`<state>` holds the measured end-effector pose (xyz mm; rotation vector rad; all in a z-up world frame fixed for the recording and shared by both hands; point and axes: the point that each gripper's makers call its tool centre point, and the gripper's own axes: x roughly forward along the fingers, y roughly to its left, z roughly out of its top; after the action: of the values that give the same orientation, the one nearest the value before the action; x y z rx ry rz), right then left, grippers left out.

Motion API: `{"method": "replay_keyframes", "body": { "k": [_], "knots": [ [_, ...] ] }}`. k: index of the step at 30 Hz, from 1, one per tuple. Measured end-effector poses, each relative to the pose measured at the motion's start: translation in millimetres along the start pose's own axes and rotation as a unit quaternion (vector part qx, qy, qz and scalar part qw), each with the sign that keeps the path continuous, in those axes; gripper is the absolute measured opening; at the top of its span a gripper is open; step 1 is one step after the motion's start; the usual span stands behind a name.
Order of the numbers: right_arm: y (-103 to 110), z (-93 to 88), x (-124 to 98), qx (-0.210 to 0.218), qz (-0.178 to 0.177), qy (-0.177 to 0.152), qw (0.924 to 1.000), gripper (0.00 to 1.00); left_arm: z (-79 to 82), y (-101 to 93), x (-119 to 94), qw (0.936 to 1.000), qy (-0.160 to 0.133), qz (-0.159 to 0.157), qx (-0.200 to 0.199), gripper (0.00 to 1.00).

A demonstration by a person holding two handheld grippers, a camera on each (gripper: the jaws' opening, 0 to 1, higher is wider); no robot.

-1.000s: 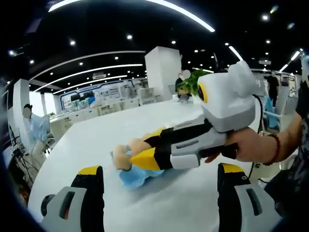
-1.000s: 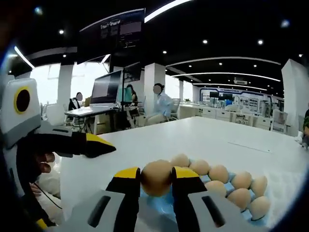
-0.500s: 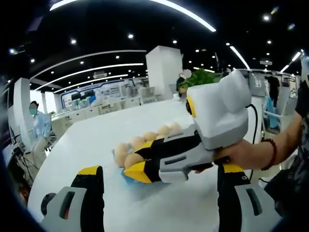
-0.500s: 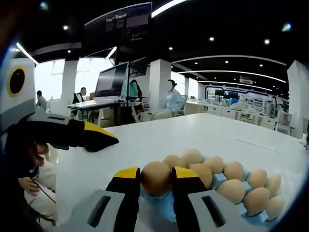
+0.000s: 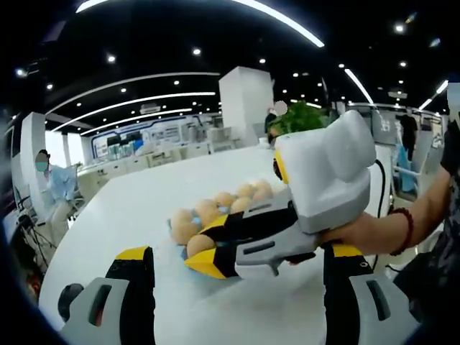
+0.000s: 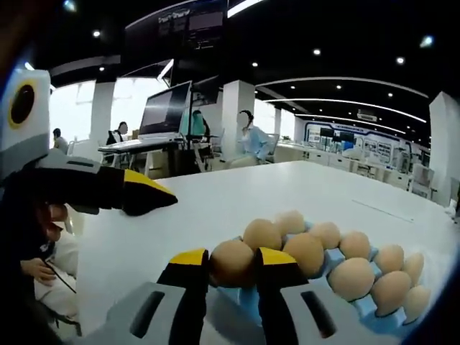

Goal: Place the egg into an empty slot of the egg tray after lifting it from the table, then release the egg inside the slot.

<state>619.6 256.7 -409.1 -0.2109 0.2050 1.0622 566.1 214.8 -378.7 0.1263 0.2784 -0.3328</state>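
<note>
Right gripper jaws clamp smooth brown egg over blue egg tray's near end; left gripper jaws spread wide above glossy white desk.

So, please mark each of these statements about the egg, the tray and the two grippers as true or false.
1. The right gripper is shut on an egg. True.
2. The egg tray is red. False: it is blue.
3. The tray holds several eggs. True.
4. The left gripper holds an egg. False: its jaws stand wide apart with nothing between them.
5. The table is white. True.
</note>
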Motion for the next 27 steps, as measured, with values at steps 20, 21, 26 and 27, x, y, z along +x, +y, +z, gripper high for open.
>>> {"method": "replay_keyframes", "body": {
  "k": [20, 21, 26, 27],
  "knots": [
    [-6.6, 11.0, -11.8, 0.011, 0.009, -0.031, 0.9994, 0.37, 3.0, -3.9, 2.5, 1.0000, 0.002, -0.004, 0.004, 1.00],
    [-7.9, 13.1, -13.4, 0.011, 0.007, -0.035, 0.9993, 0.38, 3.4, -4.3, 2.6, 1.0000, 0.001, -0.004, 0.004, 1.00],
    [-16.2, 21.3, -20.9, 0.013, -0.006, -0.049, 0.9987, 0.45, 4.1, -5.2, 4.0, 1.0000, 0.001, -0.006, 0.004, 1.00],
    [-18.6, 23.2, -22.6, 0.014, -0.009, -0.052, 0.9985, 0.47, 4.9, -6.2, 4.5, 1.0000, 0.000, -0.008, 0.005, 1.00]
  ]
}}
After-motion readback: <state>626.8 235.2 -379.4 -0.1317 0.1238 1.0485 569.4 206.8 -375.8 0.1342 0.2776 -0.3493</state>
